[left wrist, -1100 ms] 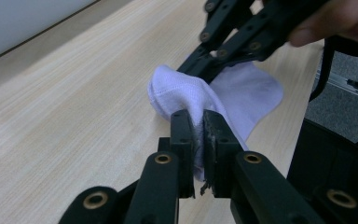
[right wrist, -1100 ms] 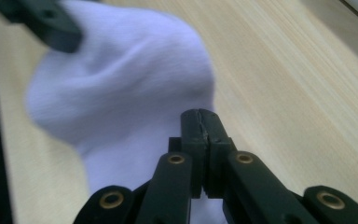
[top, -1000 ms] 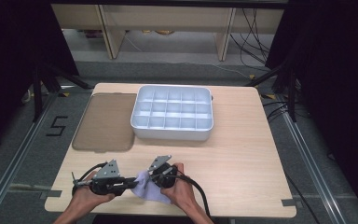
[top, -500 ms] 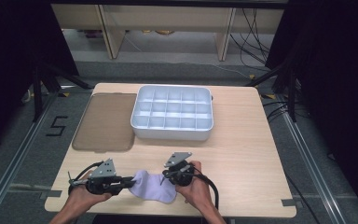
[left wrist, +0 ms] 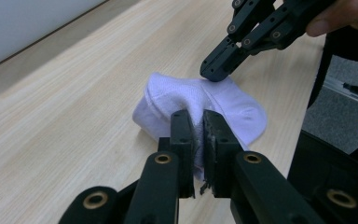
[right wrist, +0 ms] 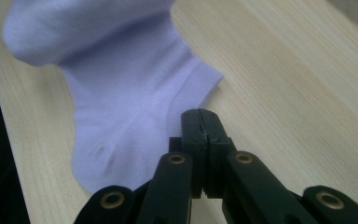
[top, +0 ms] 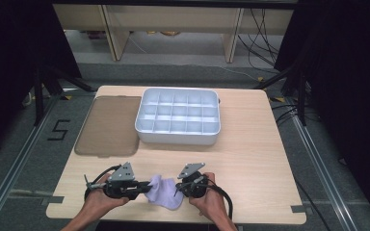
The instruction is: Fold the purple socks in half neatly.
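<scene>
A pale lilac sock (top: pixel 165 195) lies on the wooden table near its front edge, between my two grippers. My left gripper (top: pixel 147 188) is shut on a fold of the sock (left wrist: pixel 235 105), with the fabric pinched between its jaws (left wrist: pixel 198 128). My right gripper (top: pixel 177 189) comes in from the right with its jaws pressed together. In the left gripper view its tips (left wrist: pixel 214 72) rest on top of the sock. In the right gripper view the shut jaws (right wrist: pixel 200 119) sit at the sock's cuff edge (right wrist: pixel 121 93), with no fabric seen between them.
A white tray (top: pixel 177 137) with several empty compartments stands at the middle back of the table (top: pixel 250 159). A flat brown lid (top: pixel 108 125) lies to its left. The table's front edge runs just under the hands.
My right gripper has moved to the right, away from the left one. The sock, bunched between them before, now lies spread out.
</scene>
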Demonstrator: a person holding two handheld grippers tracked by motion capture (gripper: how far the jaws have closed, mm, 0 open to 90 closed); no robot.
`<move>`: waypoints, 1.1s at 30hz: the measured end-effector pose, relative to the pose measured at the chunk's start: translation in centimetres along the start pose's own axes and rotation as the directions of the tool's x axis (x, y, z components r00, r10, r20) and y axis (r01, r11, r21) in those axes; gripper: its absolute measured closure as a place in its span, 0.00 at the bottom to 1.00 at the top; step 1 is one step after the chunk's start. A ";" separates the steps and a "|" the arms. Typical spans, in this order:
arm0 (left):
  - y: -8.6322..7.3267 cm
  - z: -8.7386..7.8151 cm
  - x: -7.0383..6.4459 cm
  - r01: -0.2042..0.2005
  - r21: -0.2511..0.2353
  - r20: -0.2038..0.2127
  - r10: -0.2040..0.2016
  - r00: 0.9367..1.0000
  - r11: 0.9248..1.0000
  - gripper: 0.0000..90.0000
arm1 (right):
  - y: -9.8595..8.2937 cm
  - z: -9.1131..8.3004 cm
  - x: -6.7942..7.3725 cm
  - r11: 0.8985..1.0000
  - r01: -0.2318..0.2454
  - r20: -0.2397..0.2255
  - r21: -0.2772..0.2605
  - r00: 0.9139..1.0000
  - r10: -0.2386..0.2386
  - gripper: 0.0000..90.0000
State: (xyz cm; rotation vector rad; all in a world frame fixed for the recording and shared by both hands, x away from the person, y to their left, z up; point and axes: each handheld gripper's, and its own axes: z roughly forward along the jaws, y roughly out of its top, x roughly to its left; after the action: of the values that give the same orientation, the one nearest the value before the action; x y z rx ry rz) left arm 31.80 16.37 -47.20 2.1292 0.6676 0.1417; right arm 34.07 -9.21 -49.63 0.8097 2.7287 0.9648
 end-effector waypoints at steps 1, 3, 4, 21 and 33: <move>0.1 0.3 0.1 -0.022 0.009 0.007 0.022 1.000 1.000 0.92 | 0.0 0.0 0.0 1.000 -0.003 0.001 -0.001 1.000 0.003 1.00; 0.0 0.8 -0.1 -0.017 0.027 0.008 0.017 1.000 0.999 0.92 | 0.0 0.1 -0.1 1.000 -0.008 -0.005 -0.005 1.000 0.008 1.00; 0.0 1.0 -0.1 -0.026 0.028 0.012 0.026 1.000 0.999 0.92 | 0.0 0.1 -0.1 1.000 -0.014 -0.005 -0.005 1.000 0.014 1.00; 0.7 4.1 -0.7 -0.032 0.083 0.013 0.032 0.999 0.996 0.91 | -0.2 0.1 0.0 0.999 -0.037 -0.001 -0.026 0.999 0.037 0.98; 1.2 4.3 -1.3 -0.056 0.078 0.016 0.055 0.998 0.995 0.85 | -1.3 -0.6 -0.1 0.999 -0.048 -0.012 -0.001 0.999 0.048 0.99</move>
State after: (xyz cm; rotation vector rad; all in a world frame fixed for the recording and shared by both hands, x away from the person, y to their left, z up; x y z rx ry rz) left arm 32.67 12.02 -48.71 2.2236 0.6153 0.1326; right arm 33.42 -10.45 -49.95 0.8762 2.7301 0.9835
